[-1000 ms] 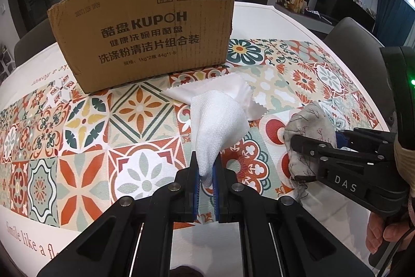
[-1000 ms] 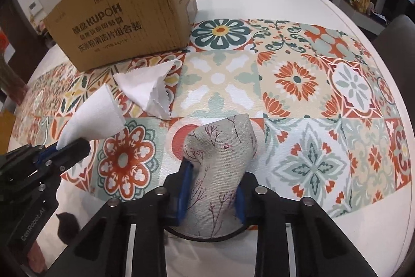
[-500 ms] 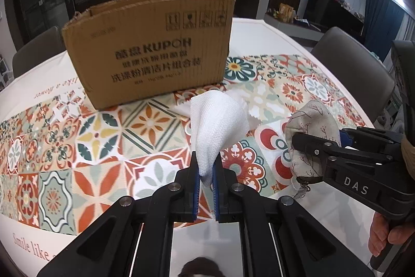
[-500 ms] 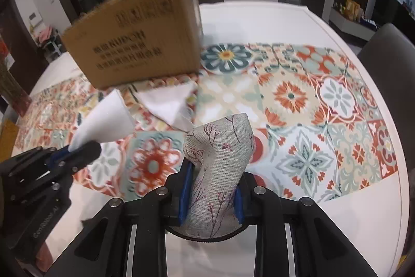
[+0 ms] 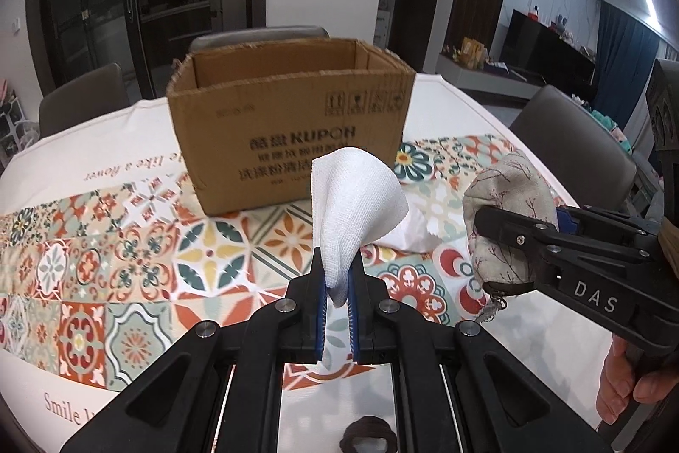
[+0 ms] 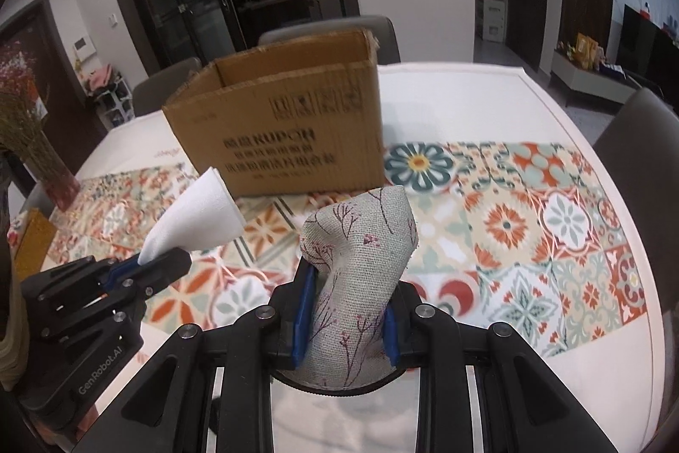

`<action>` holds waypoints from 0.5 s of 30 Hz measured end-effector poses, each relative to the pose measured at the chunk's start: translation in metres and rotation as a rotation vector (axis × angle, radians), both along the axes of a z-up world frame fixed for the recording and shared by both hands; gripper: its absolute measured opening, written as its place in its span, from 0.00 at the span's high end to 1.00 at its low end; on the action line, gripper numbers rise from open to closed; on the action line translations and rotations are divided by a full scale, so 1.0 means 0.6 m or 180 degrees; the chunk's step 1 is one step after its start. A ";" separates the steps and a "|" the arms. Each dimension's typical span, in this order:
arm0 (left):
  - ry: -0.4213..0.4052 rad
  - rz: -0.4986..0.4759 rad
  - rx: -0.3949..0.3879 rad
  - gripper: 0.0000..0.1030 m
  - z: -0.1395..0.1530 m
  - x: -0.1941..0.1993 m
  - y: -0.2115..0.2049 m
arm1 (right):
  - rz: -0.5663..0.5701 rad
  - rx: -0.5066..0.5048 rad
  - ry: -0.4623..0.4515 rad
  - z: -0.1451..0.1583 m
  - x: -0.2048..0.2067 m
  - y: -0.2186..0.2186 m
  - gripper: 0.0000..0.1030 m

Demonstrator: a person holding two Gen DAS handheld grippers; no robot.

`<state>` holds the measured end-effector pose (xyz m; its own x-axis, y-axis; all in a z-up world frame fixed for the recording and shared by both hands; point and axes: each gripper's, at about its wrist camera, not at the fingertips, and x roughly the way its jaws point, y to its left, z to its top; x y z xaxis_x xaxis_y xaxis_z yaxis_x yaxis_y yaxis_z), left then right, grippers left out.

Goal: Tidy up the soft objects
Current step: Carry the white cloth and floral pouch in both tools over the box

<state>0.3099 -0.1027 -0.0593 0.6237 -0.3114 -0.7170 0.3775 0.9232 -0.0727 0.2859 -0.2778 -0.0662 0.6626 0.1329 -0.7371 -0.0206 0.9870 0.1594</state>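
Observation:
My left gripper [image 5: 338, 274] is shut on a white woven cloth [image 5: 352, 198] and holds it up above the patterned tablecloth; the cloth also shows in the right wrist view [image 6: 199, 215]. My right gripper [image 6: 346, 308] is shut on a beige pouch with a red branch print [image 6: 360, 262], which also shows at the right in the left wrist view [image 5: 505, 215]. An open cardboard box [image 5: 293, 122] stands upright on the table beyond both grippers. A second white cloth [image 5: 407, 232] lies flat on the table, partly hidden behind the held one.
A tiled-pattern tablecloth [image 6: 530, 223] covers the round white table [image 6: 488, 100]. A vase of dried flowers [image 6: 29, 147] stands at the far left. Grey chairs [image 5: 568, 139] ring the table. A dark hair tie [image 5: 369, 436] lies near the front edge.
Both grippers have risen with their cloth and pouch, so the box's open top now shows. The box looks closer and lower in both views.

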 end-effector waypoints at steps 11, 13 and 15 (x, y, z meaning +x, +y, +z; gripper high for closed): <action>-0.0198 0.0043 -0.0094 0.90 0.051 0.007 0.029 | 0.0059 0.0055 -0.0265 0.054 0.014 0.025 0.72; -0.0245 0.0037 -0.0111 0.90 0.061 0.009 0.033 | 0.0065 0.0077 -0.0308 0.063 0.018 0.027 0.72; -0.0300 0.0038 -0.0113 0.90 0.071 0.008 0.034 | 0.0064 0.0092 -0.0346 0.071 0.021 0.029 0.72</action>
<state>0.3147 -0.0822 -0.0169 0.6915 -0.3278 -0.6437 0.3733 0.9251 -0.0700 0.2988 -0.2606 -0.0237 0.7355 0.1671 -0.6566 -0.0591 0.9812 0.1836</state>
